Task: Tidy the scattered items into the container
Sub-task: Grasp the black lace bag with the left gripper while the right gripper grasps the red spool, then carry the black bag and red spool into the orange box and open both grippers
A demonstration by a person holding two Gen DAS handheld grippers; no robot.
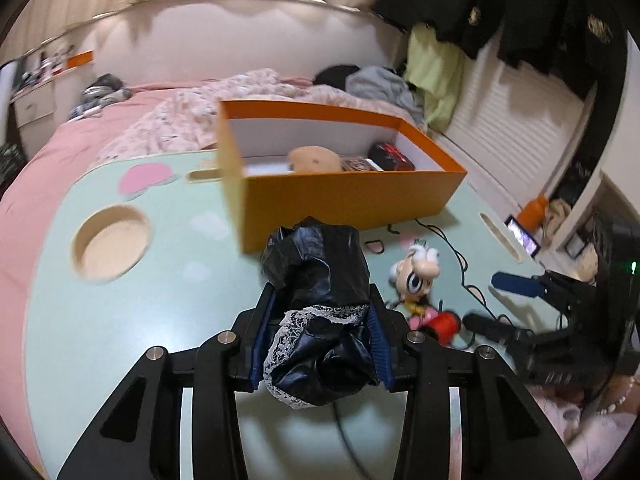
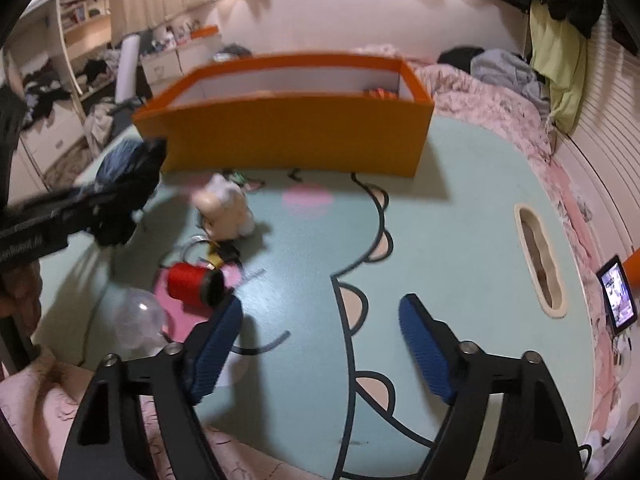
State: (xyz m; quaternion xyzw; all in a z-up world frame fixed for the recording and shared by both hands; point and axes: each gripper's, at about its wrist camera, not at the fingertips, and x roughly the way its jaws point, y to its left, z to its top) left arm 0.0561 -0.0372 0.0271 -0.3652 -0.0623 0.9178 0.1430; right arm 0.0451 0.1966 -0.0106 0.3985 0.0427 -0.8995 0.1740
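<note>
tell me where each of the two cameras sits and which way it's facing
Left wrist: sits on the left gripper, looking along its fingers, shut on a black lace-trimmed bundle, toward the orange box; the right gripper shows at right.
Right wrist: sits on the right gripper, looking down over the mint table toward the box's long side; its fingers are open and empty, the left gripper at left.
Shared: box, table, doll, red spool.

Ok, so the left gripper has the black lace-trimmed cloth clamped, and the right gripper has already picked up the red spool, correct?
Not quite. The left gripper does have the black lace-trimmed cloth clamped, but the right gripper holds nothing. The right wrist view shows bare tabletop between its fingers, and the red spool lying on the table just beyond the left one.
</note>
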